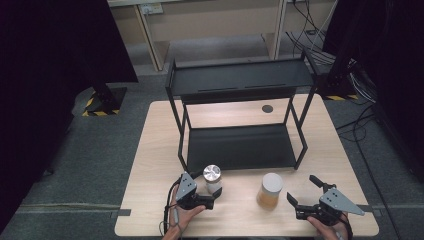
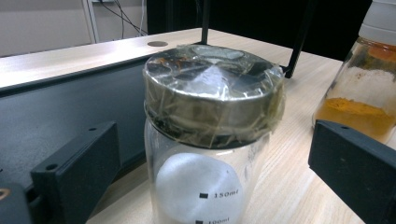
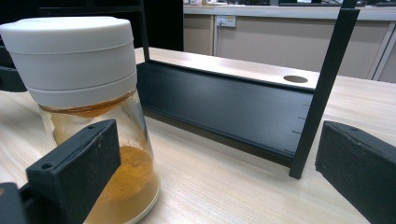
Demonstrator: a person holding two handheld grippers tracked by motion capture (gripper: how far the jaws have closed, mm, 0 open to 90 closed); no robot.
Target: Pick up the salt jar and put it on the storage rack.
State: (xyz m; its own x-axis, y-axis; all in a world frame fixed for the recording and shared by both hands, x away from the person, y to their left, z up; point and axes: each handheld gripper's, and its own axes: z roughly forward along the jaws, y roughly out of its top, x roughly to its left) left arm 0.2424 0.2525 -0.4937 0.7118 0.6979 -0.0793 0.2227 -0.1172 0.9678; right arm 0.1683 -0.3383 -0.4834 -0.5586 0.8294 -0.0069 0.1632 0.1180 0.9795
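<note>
Bracketing the clear glass jar with the foil-wrapped metal lid [image 2: 210, 135], your left tool [image 1: 209, 199] has its jaws spread, one on either side of the glass with a gap showing on both sides, so nothing is gripped yet. That jar stands upright on the light wooden tabletop [image 1: 150, 165], just in front of the lower tray of the black two-tier metal rack [image 1: 240, 145], which looks like the sensible place for it to go. Coming in level below the lid makes sense: the foil looks slippery, and the glass body gives flatter contact.

Your right tool [image 1: 303, 192] is also released, jaws wide. The glass jar of orange powder with the white cap [image 3: 88, 126] sits by its one jaw, not centred in the gap, so a squeeze now would likely nudge it sideways. Both jars stand near each other but apart, leaving each hand room to work.
</note>
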